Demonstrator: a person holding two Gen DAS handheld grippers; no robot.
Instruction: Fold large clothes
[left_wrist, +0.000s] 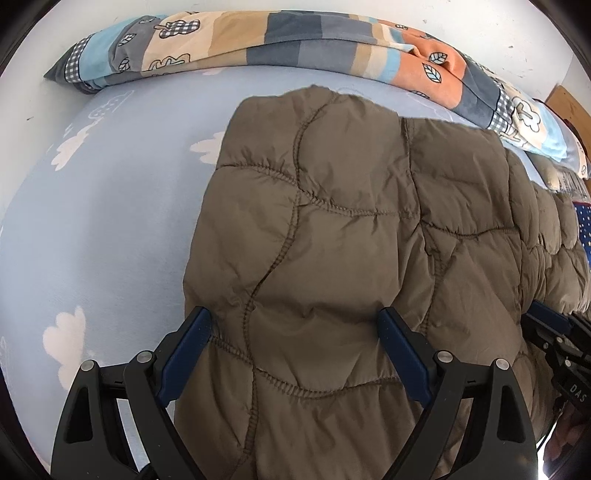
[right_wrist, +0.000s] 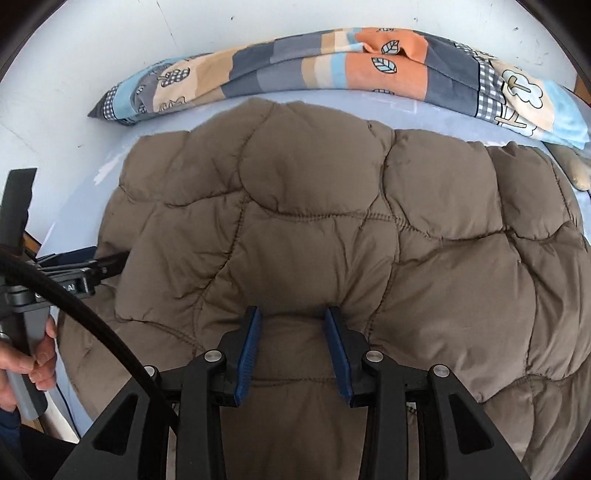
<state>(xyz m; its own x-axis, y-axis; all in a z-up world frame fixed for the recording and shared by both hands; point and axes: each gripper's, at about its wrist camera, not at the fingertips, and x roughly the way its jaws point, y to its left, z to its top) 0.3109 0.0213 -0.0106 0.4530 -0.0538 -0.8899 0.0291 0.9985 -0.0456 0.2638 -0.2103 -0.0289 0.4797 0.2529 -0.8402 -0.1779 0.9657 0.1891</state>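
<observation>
A brown quilted puffer jacket (left_wrist: 351, 229) lies spread on a light blue bed sheet; it also fills the right wrist view (right_wrist: 332, 229). My left gripper (left_wrist: 295, 321) is open wide, its blue-padded fingers straddling the jacket's near left edge. My right gripper (right_wrist: 291, 314) has its fingers partly closed, pinching a fold of the jacket's near edge between the pads. The right gripper shows at the right edge of the left wrist view (left_wrist: 546, 321). The left gripper shows at the left of the right wrist view (right_wrist: 92, 269), with a hand holding its handle.
A patchwork quilt (left_wrist: 295, 40) in blue, grey, beige and orange lies rolled along the white wall at the back (right_wrist: 332, 70). Light blue sheet with white clouds (left_wrist: 92, 221) lies left of the jacket. A black cable (right_wrist: 92, 314) crosses the lower left.
</observation>
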